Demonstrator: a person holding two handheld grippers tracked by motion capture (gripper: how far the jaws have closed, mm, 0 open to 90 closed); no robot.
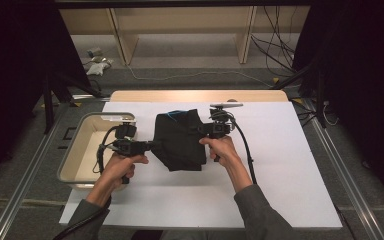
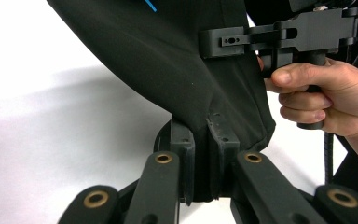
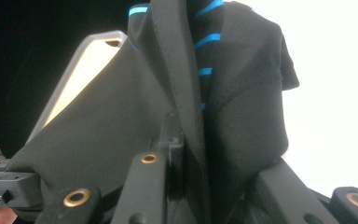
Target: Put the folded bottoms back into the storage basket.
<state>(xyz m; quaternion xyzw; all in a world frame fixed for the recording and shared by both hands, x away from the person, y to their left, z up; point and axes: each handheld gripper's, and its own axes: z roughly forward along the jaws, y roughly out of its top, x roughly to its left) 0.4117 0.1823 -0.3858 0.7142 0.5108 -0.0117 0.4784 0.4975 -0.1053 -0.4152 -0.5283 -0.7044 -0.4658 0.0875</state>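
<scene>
Grey sleeves cover both forearms, and each hand carries a matte black gripper (image 1: 152,145) (image 1: 203,129) (brass-ringed pivots on the linkage arms) trailing a black cable.

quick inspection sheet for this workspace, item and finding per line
surface: white board laid over a wooden table top, bare around the work.
job's things: black garment with blue stripes, held up off the board between the two grippers; beige tray with a grey rim at the left edge.
clutter: nothing seen on the board.
grippers: left gripper shut on the garment's left edge, cloth pinched between its jaws; right gripper shut on the garment's right edge.
cables: a black cable trails from the right gripper past the forearm; loose wires on the floor beyond the table.
surroundings: wooden shelving at the back, dark curtains at both sides, small items on the floor.
</scene>
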